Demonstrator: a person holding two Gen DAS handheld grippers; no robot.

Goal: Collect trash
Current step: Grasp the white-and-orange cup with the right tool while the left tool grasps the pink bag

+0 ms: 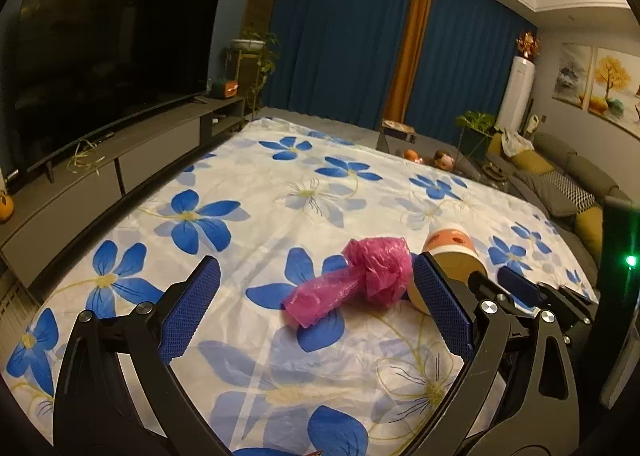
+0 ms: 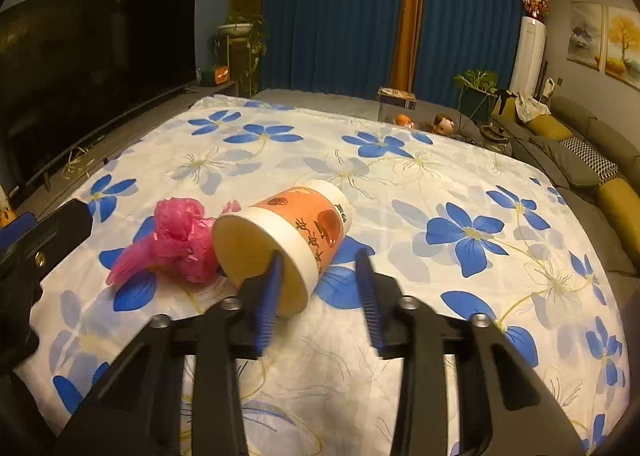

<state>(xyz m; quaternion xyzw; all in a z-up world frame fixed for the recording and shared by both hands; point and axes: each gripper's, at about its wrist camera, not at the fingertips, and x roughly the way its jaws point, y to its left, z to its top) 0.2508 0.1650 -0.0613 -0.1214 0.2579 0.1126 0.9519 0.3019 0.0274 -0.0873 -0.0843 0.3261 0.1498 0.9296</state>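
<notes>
Living room, dim light, floral blue-and-white sheet (image 2: pixel 400 183) spread over the work surface. Paper cup (image 2: pixel 288 236) lies on its side mid-sheet, open mouth toward the near edge, orange printed band around it. Crumpled pink plastic bag (image 2: pixel 176 244) sits just left of the cup, touching its rim.

Right gripper (image 2: pixel 320 276): jaws narrowed but not clenched on anything; left pad overlaps the cup's mouth rim, right pad stands clear of the cup's wall (contact on the left pad unclear, blurred).

Left gripper (image 1: pixel 316 304): jaws spread wide, released, with the pink bag lying between the pads and untouched; the right pad hides part of the cup.

Further out: dark TV (image 1: pixel 108 59) on a low cabinet at left, blue curtains (image 1: pixel 340 35) far, grey sofa (image 2: pixel 592 151) with yellow cushions right.
</notes>
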